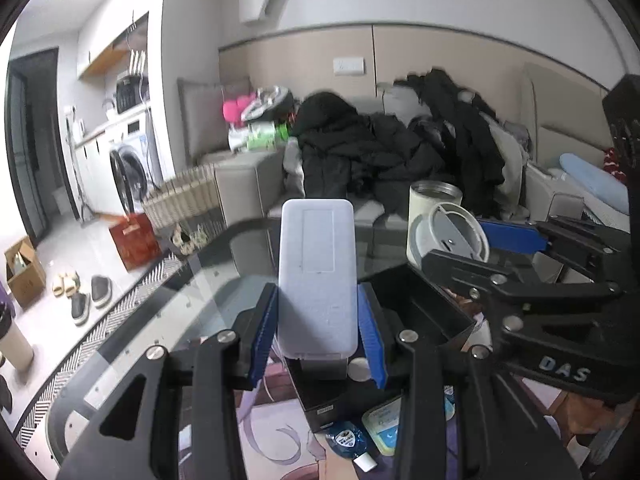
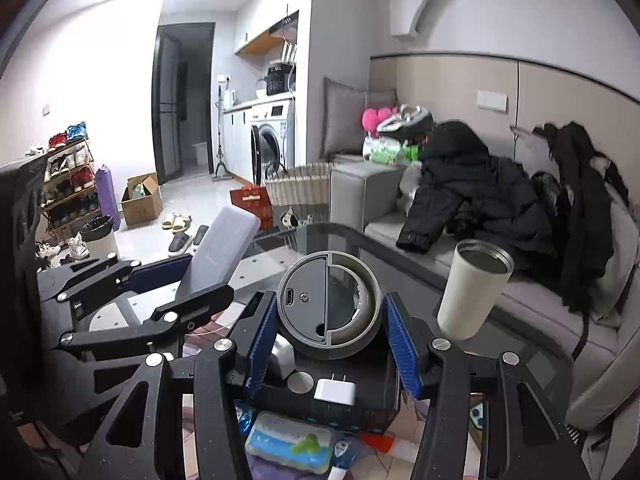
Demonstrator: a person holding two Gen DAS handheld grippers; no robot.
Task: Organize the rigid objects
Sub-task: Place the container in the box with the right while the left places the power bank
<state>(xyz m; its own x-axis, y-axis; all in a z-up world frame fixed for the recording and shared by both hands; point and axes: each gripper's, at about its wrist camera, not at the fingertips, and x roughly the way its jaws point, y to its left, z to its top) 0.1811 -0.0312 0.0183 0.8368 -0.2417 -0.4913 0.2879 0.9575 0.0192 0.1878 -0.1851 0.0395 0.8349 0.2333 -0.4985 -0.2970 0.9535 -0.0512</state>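
My left gripper (image 1: 318, 334) is shut on a pale lavender rectangular power bank (image 1: 317, 280), held upright above a black open box (image 1: 436, 312) on the glass table. My right gripper (image 2: 328, 336) is shut on a round grey cup lid (image 2: 329, 305), held on edge over the same black box (image 2: 360, 392). That box holds a white charger plug (image 2: 335, 392) and a round silver disc (image 2: 300, 382). The lid (image 1: 452, 236) and right gripper (image 1: 520, 264) show at right in the left wrist view. The power bank (image 2: 220, 252) and left gripper (image 2: 160, 292) show at left in the right wrist view.
An open cream tumbler (image 2: 472, 288) stands on the glass table (image 2: 312, 236) to the right. Under the glass lie a tissue pack (image 2: 288, 440) and small packets. A grey sofa (image 2: 480, 280) with black coats is beyond. A wicker basket (image 2: 298, 186) and a red box (image 1: 134, 240) sit on the floor.
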